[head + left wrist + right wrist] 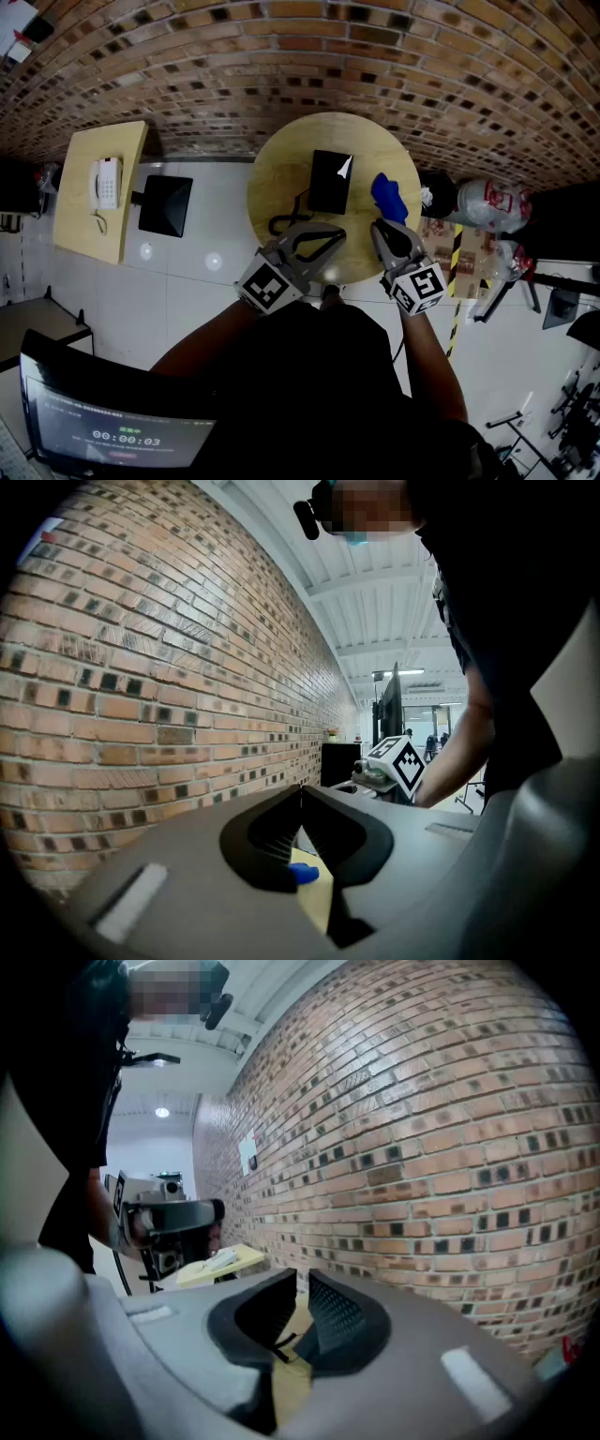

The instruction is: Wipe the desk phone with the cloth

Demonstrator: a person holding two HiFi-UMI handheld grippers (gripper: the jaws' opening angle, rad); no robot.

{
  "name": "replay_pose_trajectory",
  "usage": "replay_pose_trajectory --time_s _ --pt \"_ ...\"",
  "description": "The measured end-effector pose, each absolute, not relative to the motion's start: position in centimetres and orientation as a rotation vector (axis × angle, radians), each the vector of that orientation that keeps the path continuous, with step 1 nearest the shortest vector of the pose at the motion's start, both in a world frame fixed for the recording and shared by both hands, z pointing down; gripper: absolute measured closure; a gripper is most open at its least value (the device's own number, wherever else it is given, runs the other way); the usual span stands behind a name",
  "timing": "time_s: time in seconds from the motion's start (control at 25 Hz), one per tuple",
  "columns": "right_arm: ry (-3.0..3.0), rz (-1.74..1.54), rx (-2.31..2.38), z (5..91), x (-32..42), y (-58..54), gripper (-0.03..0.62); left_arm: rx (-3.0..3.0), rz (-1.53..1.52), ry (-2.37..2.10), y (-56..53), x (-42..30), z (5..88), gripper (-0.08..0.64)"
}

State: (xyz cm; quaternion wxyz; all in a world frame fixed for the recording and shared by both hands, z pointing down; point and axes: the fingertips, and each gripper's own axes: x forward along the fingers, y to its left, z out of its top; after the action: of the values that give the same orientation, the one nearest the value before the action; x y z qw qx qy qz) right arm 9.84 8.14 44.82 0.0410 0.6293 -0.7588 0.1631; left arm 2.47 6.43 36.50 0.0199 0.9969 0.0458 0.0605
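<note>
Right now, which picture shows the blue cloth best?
The head view: the blue cloth lies in full sight on the round table, beside the black phone. The left gripper view catches only a small blue bit past its jaws. The right gripper view shows none of it.

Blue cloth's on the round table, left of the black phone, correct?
No: the blue cloth lies right of the black phone, not left, as the head view shows. It is on the round table.
</note>
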Motion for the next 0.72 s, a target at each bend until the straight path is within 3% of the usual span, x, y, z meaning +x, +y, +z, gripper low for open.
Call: replay_pose_trajectory --time_s 0.32,0.48,0.72 --pt "-2.11 0.616 1.832 54.6 16.7 6.0 0.489 3.094 0.262 0.154 5.1 6.5 39.6 0.549" --pt "-1.988 0.776 1.743 61.8 19.8 5.6 0.394 3.026 0.285 0.152 4.8 8.5 40.8 0.549" --pt "-1.879 0.828 1.591 68.9 22.9 4.8 0.382 2.977 0.323 0.105 4.1 9.7 42.1 0.551"
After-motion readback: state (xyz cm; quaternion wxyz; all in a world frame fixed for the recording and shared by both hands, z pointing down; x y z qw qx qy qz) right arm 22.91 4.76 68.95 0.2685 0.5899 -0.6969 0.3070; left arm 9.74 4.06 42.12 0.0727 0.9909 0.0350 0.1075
